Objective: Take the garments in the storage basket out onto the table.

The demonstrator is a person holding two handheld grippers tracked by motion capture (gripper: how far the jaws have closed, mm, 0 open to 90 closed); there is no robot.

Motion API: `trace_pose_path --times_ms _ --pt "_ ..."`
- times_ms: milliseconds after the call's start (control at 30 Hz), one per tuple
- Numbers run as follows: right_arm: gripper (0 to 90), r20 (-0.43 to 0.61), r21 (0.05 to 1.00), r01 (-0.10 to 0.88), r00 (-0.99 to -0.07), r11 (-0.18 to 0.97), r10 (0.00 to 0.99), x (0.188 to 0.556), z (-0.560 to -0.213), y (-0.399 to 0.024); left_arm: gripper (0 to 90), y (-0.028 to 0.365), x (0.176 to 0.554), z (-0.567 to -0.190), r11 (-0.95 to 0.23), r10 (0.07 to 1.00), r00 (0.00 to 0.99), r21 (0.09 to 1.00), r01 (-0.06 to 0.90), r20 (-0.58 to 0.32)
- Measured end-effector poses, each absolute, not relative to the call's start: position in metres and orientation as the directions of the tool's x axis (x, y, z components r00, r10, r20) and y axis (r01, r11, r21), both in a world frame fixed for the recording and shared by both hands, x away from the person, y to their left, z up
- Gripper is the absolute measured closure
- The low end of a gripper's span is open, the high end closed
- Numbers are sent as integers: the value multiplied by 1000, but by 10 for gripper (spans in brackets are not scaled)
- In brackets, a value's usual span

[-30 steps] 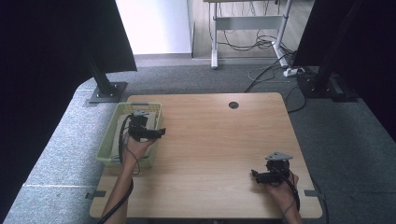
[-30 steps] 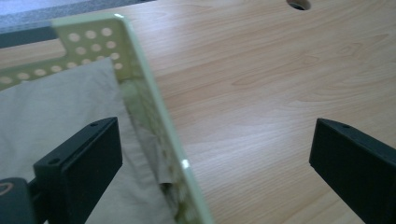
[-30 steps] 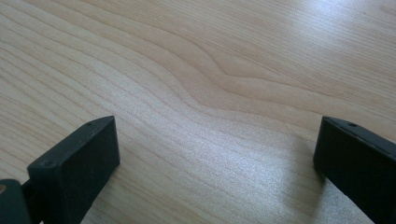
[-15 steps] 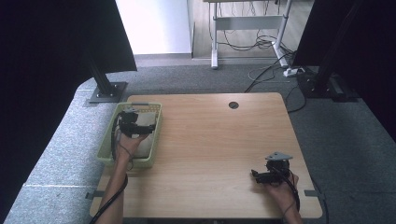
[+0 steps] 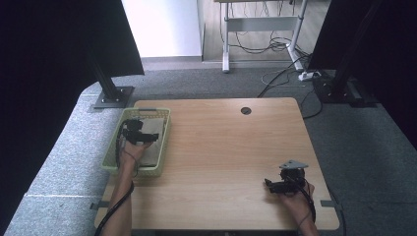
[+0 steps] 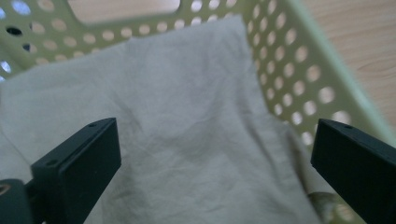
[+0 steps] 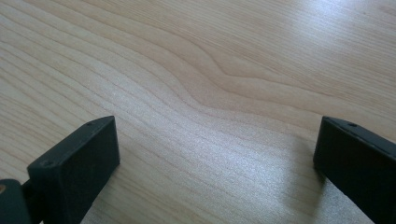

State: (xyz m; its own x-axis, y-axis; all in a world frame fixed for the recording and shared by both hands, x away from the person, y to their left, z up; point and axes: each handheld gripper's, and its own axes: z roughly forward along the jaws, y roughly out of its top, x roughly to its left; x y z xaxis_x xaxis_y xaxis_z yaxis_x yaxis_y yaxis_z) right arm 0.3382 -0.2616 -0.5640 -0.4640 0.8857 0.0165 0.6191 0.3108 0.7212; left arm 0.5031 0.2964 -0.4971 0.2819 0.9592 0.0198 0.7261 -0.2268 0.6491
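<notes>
One pale cloth (image 6: 177,140) lay crumpled in the green basket (image 5: 162,142) at the table's (image 5: 221,162) nine o'clock edge. We held the left gripper (image 5: 134,132) over it, jaws wide apart, nothing pinched; by our reckoning the grasp and lift-out remained. At five o'clock our right gripper (image 5: 275,186) rested on bare wood, jaws likewise apart.

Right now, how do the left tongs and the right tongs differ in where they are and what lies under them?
The left tongs hang over the green basket at the table's left edge; the right tongs sit near the front right corner. Between the left jaws lies pale cloth; between the right jaws lies bare wood. Both stand wide open and grip nothing.
</notes>
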Motion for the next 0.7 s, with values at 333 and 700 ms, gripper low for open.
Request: trace_pose_path --times_ms 333,700 --pt "0 16 721 618 -467 313 884 339 -564 -261 33 302 520 -518 -213 972 231 549 808 37" --pt "0 16 721 618 -469 315 883 339 -564 -261 110 298 520 -523 -226 965 262 519 825 4"
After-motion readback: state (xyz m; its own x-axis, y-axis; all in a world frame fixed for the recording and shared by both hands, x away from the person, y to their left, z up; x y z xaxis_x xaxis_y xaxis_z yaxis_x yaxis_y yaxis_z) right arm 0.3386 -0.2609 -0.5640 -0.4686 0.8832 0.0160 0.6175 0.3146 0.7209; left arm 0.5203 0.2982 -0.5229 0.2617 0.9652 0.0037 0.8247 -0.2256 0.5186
